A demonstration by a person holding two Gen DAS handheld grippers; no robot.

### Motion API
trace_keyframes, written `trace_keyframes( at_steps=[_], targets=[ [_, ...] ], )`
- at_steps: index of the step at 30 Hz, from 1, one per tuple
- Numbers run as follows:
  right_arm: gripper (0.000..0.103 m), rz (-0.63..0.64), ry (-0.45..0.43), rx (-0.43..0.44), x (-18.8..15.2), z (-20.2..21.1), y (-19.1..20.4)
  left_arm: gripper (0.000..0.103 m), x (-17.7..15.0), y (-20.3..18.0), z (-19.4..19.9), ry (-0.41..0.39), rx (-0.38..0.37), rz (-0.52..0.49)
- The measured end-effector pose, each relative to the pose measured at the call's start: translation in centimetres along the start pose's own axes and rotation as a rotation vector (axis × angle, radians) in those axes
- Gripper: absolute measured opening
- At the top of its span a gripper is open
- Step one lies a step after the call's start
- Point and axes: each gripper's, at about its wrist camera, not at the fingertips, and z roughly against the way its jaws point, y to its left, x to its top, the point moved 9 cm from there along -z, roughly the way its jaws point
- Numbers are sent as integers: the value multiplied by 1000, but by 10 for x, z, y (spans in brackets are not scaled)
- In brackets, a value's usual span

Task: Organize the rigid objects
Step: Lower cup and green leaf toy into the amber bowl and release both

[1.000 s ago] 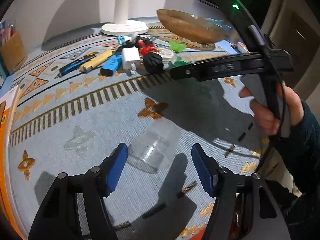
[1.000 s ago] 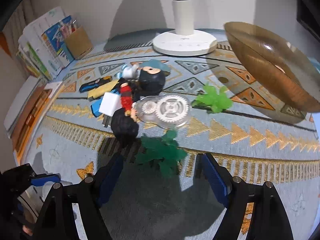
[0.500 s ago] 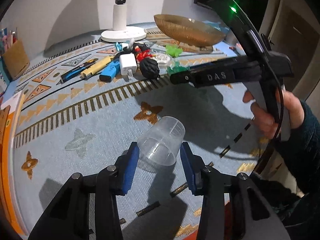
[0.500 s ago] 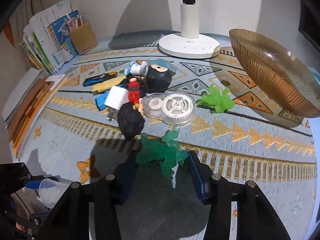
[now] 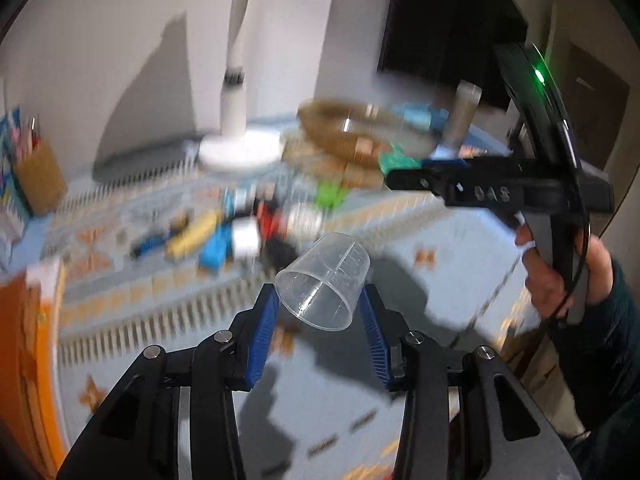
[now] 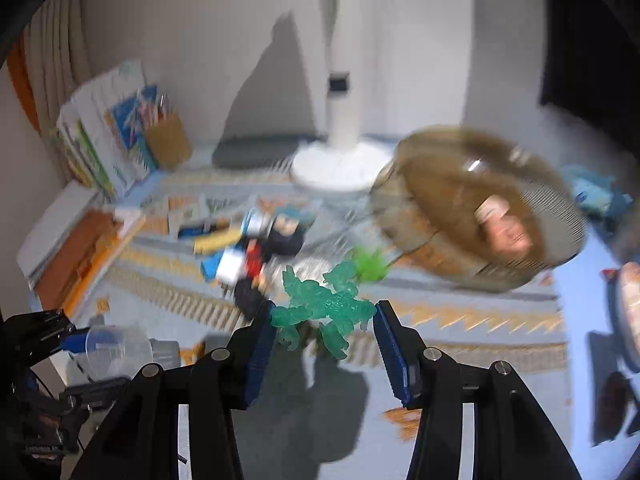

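My left gripper [image 5: 320,312] is shut on a clear plastic measuring cup [image 5: 324,284] and holds it tilted above the patterned cloth. My right gripper [image 6: 322,320] is shut on a translucent green toy figure [image 6: 324,304], lifted off the cloth. The amber ribbed bowl [image 6: 476,208] stands at the back right; it also shows in the left wrist view [image 5: 360,136]. A pile of small items [image 6: 252,252] lies left of the bowl: a yellow and a blue tool, a white charger, a red piece, dark figures. The cup also shows in the right wrist view [image 6: 116,352].
A white lamp base [image 6: 340,168] stands behind the pile. A lighter green toy [image 6: 372,266] lies near the bowl. Books and a brown pen holder [image 6: 166,144] stand at the back left. Orange and white boxes [image 6: 72,248] lie along the left edge.
Both grippers have lifted with what they hold: the cup and the green figure have risen off the cloth. The views are blurred by motion.
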Motion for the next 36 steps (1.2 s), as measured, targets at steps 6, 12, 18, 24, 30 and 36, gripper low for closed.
trace_keyframes(
  at_steps=[6,12,18,24,30,36],
  targets=[
    [49,-47,-193,-127,63,85,-65,39,97,-32,7,-130,-56,-44],
    [49,-166,-261,-203,89,114,-136,39,149,-59,-34,-122,-53,-66],
    [49,-281,-195,-208,81,80,-186,39,166,-66,-96,-44,-58,-21],
    [49,-327,-106,-217,65,34,-219,39,167,-63,-154,35,-61,38],
    [49,-324,-53,-218,59,0,-237,39,166,-63,-194,84,-63,72],
    [49,-329,-24,-221,53,-18,-246,39,162,-69,-212,107,-55,65]
  ],
)
